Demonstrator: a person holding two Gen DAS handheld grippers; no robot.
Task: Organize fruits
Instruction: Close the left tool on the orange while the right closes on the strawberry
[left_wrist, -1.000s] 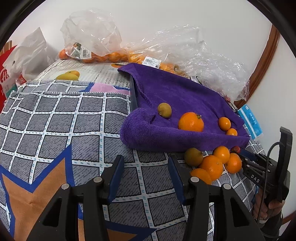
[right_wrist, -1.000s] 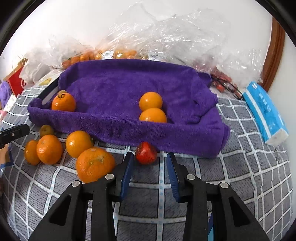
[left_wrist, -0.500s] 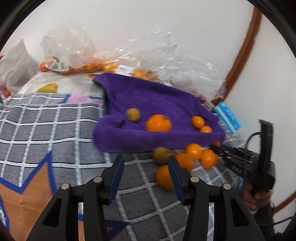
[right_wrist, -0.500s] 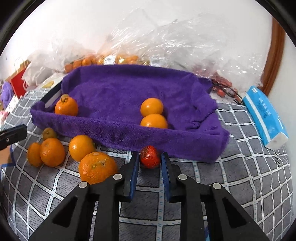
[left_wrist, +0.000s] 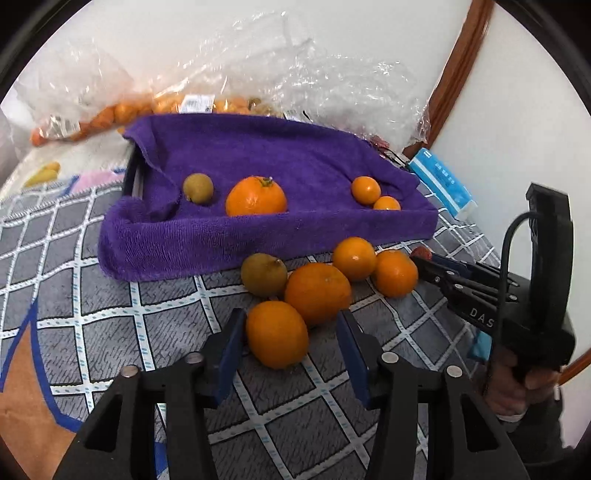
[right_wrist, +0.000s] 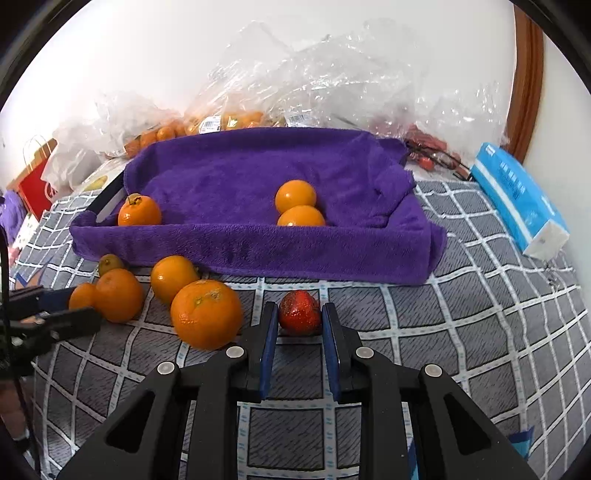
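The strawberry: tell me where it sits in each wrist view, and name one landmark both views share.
Left wrist view: the strawberry peeks out at right of centre, at the tips of the right gripper, just beyond the rightmost orange.
Right wrist view: low centre, clamped in the right gripper.
Shared landmark: the purple towel behind it.

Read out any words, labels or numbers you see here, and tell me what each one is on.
"DAS": white letters, cut off, on the black right gripper, which is shut on the red strawberry.
Blue and white tissue pack: print too blurred to read.
White barcode stickers on the clear plastic fruit bags: too small to read.
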